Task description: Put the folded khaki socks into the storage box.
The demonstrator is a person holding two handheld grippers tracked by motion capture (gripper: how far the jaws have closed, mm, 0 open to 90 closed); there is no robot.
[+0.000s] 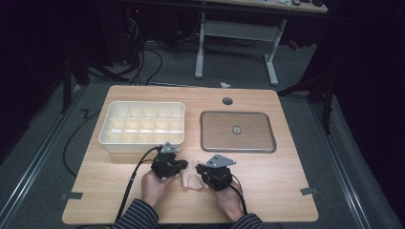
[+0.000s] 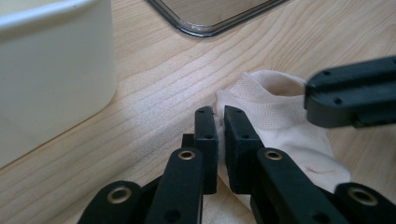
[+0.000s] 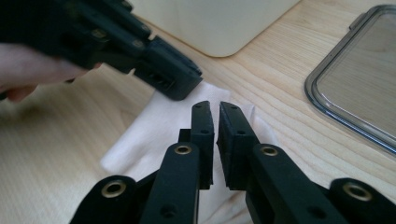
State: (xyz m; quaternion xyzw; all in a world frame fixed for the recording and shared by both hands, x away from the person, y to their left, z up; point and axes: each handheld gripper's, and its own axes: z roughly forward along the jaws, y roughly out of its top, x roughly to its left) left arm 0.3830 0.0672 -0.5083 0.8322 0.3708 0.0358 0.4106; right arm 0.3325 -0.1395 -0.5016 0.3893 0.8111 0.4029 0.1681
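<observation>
Sock (image 1: 191, 178) lying flat between left gripper (image 1: 177, 165) and right gripper (image 1: 204, 172), both clamped on opposite edges (equally near), long axis spanning jaws.

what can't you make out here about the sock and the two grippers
- Sock, high view: both grippers hide its ends, so its full shape is unclear.
- Right gripper, right gripper view: closed fingers hide whether fabric is pinched.
- White tray, left gripper view: cut off by the frame edge, compartments unseen.
</observation>
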